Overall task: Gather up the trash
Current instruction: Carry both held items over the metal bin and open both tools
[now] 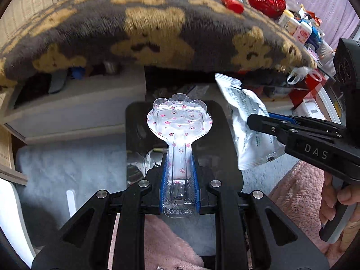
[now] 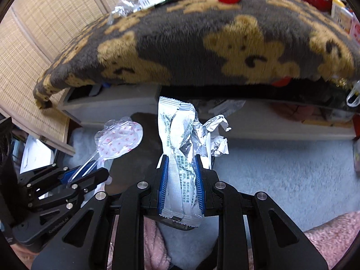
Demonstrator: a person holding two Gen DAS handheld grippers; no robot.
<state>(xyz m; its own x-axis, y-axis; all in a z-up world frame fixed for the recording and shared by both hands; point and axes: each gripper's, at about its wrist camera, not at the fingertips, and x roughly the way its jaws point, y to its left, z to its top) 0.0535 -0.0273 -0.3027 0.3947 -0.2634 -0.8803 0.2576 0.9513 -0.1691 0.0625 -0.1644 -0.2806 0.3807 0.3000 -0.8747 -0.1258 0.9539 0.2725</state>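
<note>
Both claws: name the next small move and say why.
Probably lower both a little further, then open. The left claw grips the clear lollipop blister, the right claw the white wrappers, and both hang over the dark bin.

A clear, glossy plastic blister pack (image 1: 178, 135) is being gripped between the left gripper's (image 1: 179, 171) ribbed blue pads, a crinkled, shiny foil sachet (image 2: 180, 157) is being held in the right gripper (image 2: 181, 177), and a plush, matt blanket (image 2: 191, 38) is hanging beyond both.

Bear-patterned blanket (image 1: 157, 36), woven screen (image 2: 33, 51), pale fluffy rug (image 2: 281, 164)
</note>
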